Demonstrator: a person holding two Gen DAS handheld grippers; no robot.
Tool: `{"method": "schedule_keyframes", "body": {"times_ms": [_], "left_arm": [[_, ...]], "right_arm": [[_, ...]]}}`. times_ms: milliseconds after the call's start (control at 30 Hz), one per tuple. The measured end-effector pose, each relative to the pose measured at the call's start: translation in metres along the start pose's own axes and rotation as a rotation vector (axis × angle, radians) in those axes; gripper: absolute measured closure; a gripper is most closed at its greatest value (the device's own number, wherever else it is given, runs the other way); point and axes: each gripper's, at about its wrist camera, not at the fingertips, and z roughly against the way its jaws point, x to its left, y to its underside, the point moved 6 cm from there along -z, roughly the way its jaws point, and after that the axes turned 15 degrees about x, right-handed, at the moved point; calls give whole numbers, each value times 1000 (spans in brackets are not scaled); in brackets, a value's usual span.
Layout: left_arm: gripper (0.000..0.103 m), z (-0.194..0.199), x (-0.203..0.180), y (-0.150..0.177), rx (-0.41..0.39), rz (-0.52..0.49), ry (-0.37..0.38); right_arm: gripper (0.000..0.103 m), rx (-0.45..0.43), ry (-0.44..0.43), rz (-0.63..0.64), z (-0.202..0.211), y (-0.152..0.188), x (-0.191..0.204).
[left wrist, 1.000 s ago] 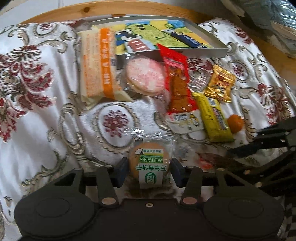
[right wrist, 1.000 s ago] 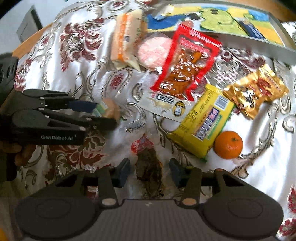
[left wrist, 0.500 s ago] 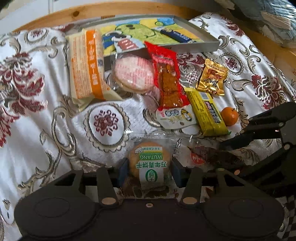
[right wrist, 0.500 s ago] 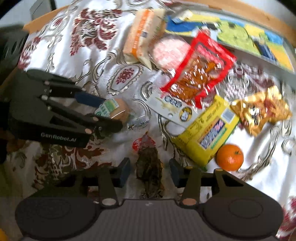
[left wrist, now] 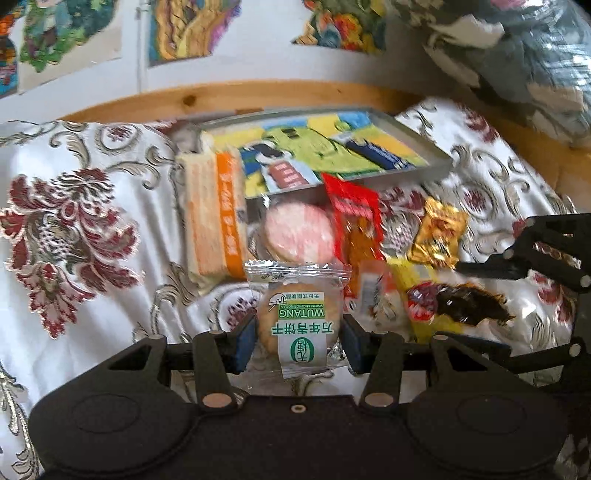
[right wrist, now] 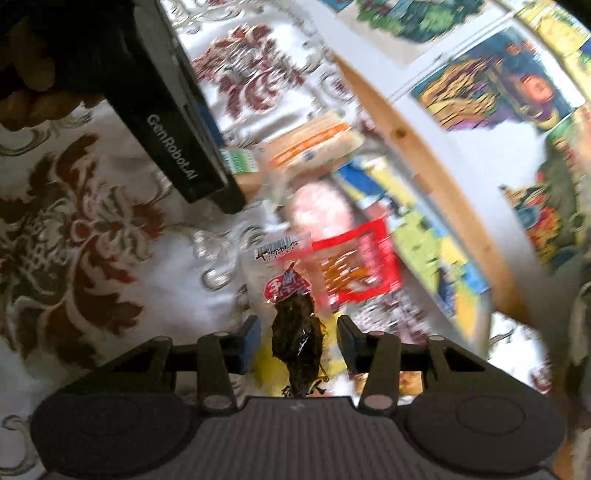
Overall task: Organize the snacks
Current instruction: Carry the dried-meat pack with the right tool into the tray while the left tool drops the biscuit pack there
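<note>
My left gripper [left wrist: 298,343] is shut on a round biscuit packet [left wrist: 299,325] with a green label, held above the cloth. My right gripper [right wrist: 298,341] is shut on a clear packet of dark dried snack [right wrist: 297,332] with a red label. The left wrist view shows that packet [left wrist: 461,301] hanging off the table at right, between the right gripper's fingers. A grey tray [left wrist: 424,149] with a cartoon picture lies at the far side. In front of it lie an orange-striped cake packet [left wrist: 214,218], a pink round packet [left wrist: 299,232], a red packet [left wrist: 352,206] and a gold packet [left wrist: 437,236].
A floral satin cloth [left wrist: 74,229] covers the round wooden table [left wrist: 258,94]. A yellow bar [left wrist: 400,267] lies partly hidden behind the held packets. Picture posters hang on the wall [left wrist: 177,33]. Bundled fabric [left wrist: 517,48] sits at the back right. The right wrist view is heavily blurred.
Both grippers have risen off the cloth with their packets. The left view now tilts up to the wall. The right gripper has swung and rolled, and its view is smeared.
</note>
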Motion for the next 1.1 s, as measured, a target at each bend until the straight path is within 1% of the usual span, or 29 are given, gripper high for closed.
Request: {"method": "schedule_keyframes", "body": {"times_ms": [133, 233, 300, 367, 433, 567, 667, 800, 933, 1033, 1100], "left_arm": [[52, 7, 6, -6, -36, 42, -12], [52, 6, 8, -18, -40, 114, -10], [52, 4, 7, -33, -60, 175, 28], [52, 1, 3, -51, -99, 200, 45], [52, -4, -2, -69, -128, 203, 43], [52, -16, -9, -109, -159, 214, 30], [52, -25, -11, -141, -176, 213, 13], [52, -46, -9, -183, -172, 257, -7], [52, -71, -7, -211, -153, 321, -14], [52, -91, -13, -223, -142, 338, -12], [52, -105, -18, -226, -118, 350, -6]], "right_arm": [[53, -59, 81, -54, 5, -7, -19], [53, -86, 102, -155, 2, -14, -38], [53, -96, 98, -231, -4, -18, -52], [53, -112, 109, -287, -8, -19, -64], [53, -126, 144, -327, -12, -15, -76], [53, -137, 135, -431, -24, -13, -104], [53, -181, 151, -491, -34, -16, -128], [53, -227, 167, -599, -53, -13, -162], [53, -249, 107, -731, -78, -4, -193], [53, -275, 87, -764, -90, -2, -203], [53, -287, 94, -758, -99, -4, -206]]}}
